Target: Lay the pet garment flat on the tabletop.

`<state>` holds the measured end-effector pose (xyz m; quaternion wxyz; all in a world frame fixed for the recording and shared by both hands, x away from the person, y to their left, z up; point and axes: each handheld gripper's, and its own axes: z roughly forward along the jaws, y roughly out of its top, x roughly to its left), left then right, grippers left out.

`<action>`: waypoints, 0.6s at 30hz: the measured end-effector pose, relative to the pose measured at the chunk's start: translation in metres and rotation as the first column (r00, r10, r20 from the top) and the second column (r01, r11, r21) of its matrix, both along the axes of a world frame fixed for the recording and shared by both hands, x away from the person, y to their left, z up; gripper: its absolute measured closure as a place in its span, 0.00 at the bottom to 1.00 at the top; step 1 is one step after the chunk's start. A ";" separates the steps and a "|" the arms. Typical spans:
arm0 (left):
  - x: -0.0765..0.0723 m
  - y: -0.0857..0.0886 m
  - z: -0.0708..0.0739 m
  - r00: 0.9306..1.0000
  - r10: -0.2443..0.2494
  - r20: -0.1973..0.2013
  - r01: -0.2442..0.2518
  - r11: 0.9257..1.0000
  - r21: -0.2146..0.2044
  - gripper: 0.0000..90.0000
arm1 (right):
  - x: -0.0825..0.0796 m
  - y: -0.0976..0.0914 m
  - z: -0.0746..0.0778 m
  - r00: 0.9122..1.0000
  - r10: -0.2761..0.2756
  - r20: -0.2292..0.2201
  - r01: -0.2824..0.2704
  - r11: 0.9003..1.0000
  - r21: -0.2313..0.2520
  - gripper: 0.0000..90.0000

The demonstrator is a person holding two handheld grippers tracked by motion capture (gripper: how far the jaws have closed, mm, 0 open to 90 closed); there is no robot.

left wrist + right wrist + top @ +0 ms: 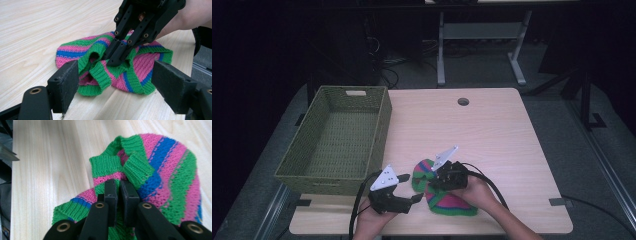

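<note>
Knitted wool, striped pink, green and blue: one small garment [447, 192], lying crumpled on the near edge of the table [492, 130], well apart from the green woven basket [337, 140] at my left. My right gripper [119, 195] is clamped on a green ribbed fold at its middle, probably to lift or spread it. My left gripper [115, 82] hangs just beside it, jaws spread wide, level with the tabletop and aimed at the near hem.

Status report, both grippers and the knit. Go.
Right gripper shut on knit, pinching its green ribbed edge. Left gripper open, short of the knit. Basket empty, table clear between.
</note>
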<state>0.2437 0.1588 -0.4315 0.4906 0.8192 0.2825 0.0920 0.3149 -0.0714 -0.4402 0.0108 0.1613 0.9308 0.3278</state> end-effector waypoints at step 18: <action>0.000 -0.004 -0.001 1.000 -0.003 -0.001 0.003 1.000 0.007 0.24 | 0.002 -0.026 0.038 0.998 -0.057 0.017 0.055 0.995 0.081 0.94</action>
